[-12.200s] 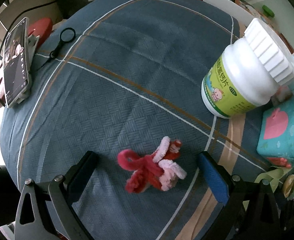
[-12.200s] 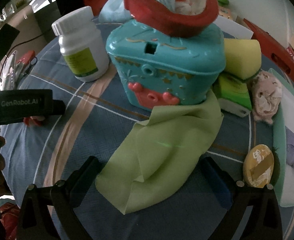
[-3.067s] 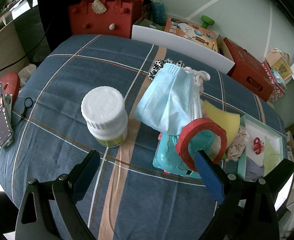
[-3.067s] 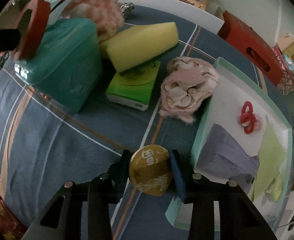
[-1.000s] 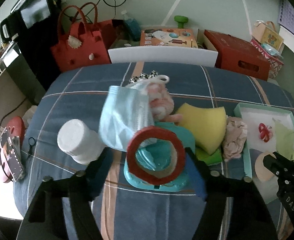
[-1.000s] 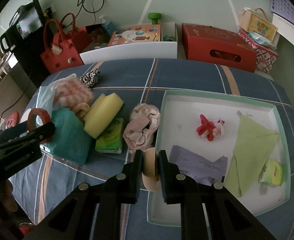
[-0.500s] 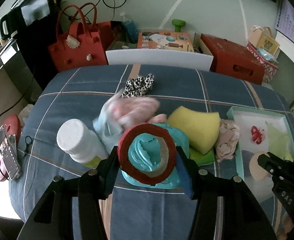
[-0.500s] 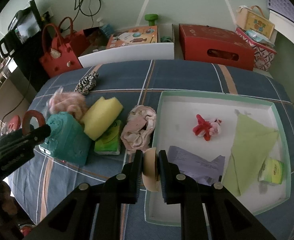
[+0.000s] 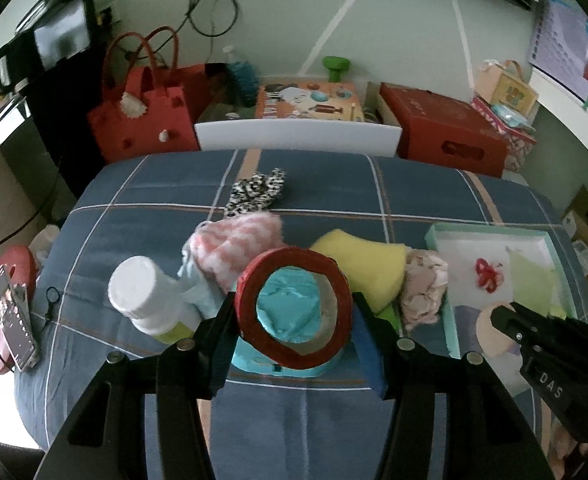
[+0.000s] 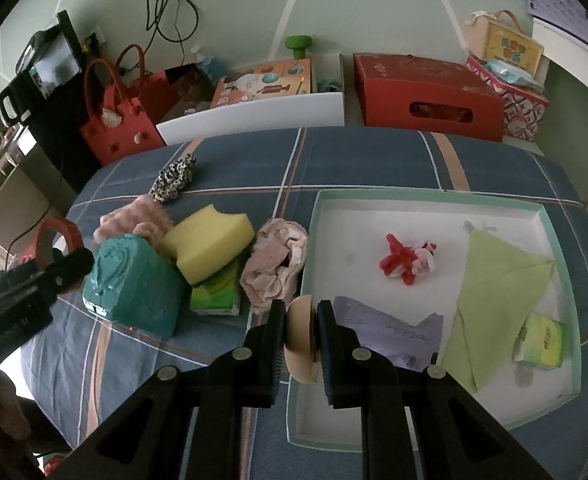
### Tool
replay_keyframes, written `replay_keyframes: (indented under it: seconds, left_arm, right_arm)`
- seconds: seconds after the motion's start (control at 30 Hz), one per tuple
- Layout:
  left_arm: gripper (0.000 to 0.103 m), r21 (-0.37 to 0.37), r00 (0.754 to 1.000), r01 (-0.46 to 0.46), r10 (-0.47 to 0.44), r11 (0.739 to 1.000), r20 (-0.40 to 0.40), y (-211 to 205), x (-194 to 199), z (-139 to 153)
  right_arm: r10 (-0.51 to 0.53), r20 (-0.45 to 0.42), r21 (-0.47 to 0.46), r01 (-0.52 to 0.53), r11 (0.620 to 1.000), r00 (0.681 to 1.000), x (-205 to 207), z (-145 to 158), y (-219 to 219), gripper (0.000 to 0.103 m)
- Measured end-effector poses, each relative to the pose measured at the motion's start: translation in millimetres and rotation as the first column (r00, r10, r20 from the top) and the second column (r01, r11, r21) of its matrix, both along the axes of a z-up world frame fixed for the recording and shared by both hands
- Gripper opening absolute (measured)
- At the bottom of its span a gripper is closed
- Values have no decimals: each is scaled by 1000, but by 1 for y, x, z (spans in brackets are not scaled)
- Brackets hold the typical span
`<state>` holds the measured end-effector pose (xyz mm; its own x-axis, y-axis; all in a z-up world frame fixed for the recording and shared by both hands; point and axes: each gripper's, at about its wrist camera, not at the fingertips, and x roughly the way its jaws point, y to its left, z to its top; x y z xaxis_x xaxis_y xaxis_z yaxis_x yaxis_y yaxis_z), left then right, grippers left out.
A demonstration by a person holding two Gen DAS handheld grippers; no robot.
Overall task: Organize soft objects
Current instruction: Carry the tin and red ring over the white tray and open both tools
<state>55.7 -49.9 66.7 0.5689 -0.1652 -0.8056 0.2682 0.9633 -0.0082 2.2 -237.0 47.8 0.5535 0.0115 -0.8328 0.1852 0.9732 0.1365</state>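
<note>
right gripper [image 10: 301, 338]: clamped on the round puff [image 10: 300, 340], edge-on
tray [image 10: 422, 199]: just right of it
left gripper [image 9: 294, 320]: pinching the red ring [image 9: 291, 306], farther off

A red ring [image 9: 294, 306] stands nearly upright, clamped above a teal box [image 10: 133, 284], while a round tan puff [image 10: 301, 338] is pinched edge-on over the corner of a mint-rimmed white tray [image 10: 426, 196]. Inside the tray lie a red-and-pink pipe-cleaner twist [image 10: 408, 262], a folded green cloth [image 10: 494, 296] and lilac paper [image 10: 390, 330].
</note>
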Motion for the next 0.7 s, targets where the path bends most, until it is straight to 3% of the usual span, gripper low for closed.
replay_keyframes:
  seconds: [0.3, 0.7]
  left_arm:
    - [55, 13, 994, 110, -110, 994, -6, -39, -10, 0]
    - [55, -28, 951, 291, -292, 956, -98, -133, 7, -20]
  right_arm:
    - [-171, 39, 6, 171, 985, 984, -15, 12, -51, 17]
    - [-399, 53, 16, 399, 917, 915, -26, 8, -136, 17]
